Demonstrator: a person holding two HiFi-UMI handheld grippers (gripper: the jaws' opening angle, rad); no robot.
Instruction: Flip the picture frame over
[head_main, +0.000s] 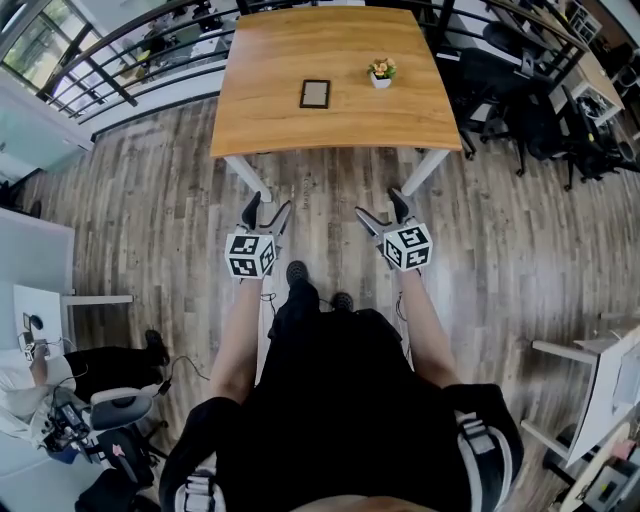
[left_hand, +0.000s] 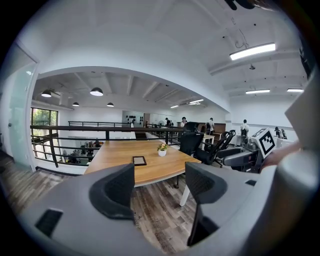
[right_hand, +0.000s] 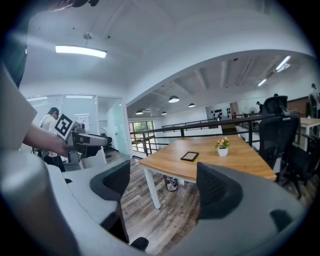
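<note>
Head view: we are holding the left gripper (head_main: 265, 212) and right gripper (head_main: 378, 212) over the floor; the picture frame (head_main: 314, 93) is lying flat on the table (head_main: 330, 135), well apart from both.
Left gripper view: jaws are standing wide apart, gripping nothing.
Right gripper view: the same, wide and empty.

Bright, even light fills the room — a strip light (left_hand: 252, 50) glows overhead and a window (right_hand: 141, 126) shines pale. All views bulge fisheye; both gripper views darken to black corners. The table (head_main: 270, 110) is sharp — the grey foreground nearest each lens is soft.
</note>
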